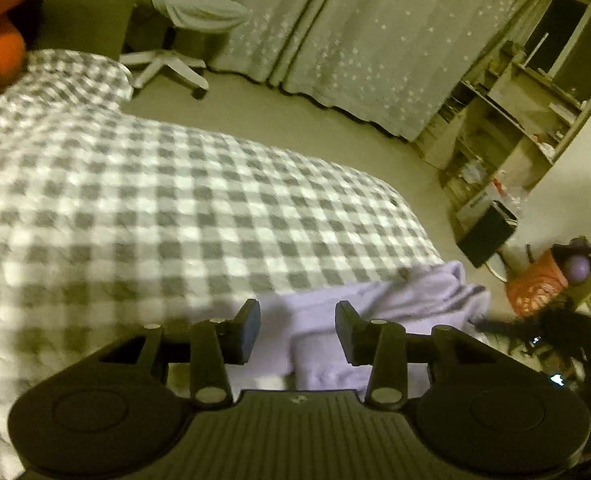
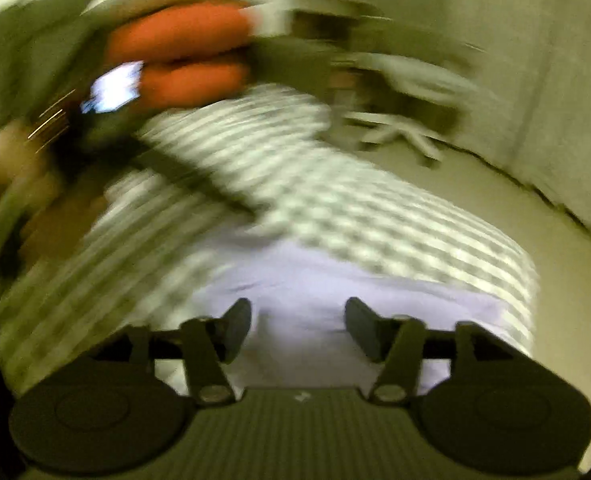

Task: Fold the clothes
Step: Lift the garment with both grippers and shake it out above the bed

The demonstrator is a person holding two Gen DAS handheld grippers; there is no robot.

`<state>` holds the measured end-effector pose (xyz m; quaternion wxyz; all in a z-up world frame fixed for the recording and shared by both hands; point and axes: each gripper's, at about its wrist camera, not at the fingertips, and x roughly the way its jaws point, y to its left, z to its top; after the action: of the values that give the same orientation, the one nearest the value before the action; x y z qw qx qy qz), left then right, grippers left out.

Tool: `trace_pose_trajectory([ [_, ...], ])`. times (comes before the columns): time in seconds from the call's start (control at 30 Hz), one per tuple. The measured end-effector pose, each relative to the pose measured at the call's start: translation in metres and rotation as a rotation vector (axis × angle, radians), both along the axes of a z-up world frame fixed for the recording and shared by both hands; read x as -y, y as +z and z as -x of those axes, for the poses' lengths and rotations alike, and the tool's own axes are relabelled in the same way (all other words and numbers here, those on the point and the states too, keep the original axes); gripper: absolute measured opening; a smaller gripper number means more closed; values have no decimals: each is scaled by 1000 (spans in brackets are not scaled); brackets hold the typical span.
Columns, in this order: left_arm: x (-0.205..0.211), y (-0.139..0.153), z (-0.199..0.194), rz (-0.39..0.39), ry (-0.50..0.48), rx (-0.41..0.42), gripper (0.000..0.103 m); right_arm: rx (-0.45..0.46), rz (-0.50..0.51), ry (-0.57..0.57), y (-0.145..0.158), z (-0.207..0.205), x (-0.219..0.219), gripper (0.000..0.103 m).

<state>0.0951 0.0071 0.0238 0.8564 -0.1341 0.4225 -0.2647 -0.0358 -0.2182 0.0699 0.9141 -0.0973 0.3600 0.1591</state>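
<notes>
Lying crumpled at the checked bedspread's near corner: soft lilac garment. Left gripper and right gripper parted above it, hard dark pads gripping nothing.

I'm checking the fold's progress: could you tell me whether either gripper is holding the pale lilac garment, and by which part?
Nothing is held. The left gripper and right gripper both stand open above the lilac garment on the checked bedspread.
</notes>
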Motion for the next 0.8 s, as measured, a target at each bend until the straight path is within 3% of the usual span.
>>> trace_pose_trajectory([
  [0.1,14,-5,18,-36,-55,-30,38,-16,-121,-191,8,-15,50,55],
  [0.2,27,-10,34,-76,-98,-54,38,-60,-167,-282,1,-26,76,52],
  [0.43,34,-16,31,-76,-64,-21,39,-79,-128,-270,-15,-33,78,32],
  [0.47,36,-18,29,-80,-58,-15,29,-85,-115,-265,-18,-37,75,31],
  [0.5,36,-18,25,-91,-55,-3,8,-90,-97,-269,-20,-39,73,31],
  [0.53,36,-18,24,-105,-55,13,4,-88,-88,-284,-21,-42,73,30],
  [0.67,34,-4,31,-76,-39,80,3,-67,-143,-397,-16,-49,92,43],
  [0.73,24,8,34,-40,-23,110,3,-103,-181,-378,-22,-52,97,42],
  [0.77,19,14,35,-19,-13,121,3,-123,-179,-360,-25,-53,96,38],
  [0.8,13,20,36,4,-4,131,3,-123,-159,-346,-27,-53,93,21],
])
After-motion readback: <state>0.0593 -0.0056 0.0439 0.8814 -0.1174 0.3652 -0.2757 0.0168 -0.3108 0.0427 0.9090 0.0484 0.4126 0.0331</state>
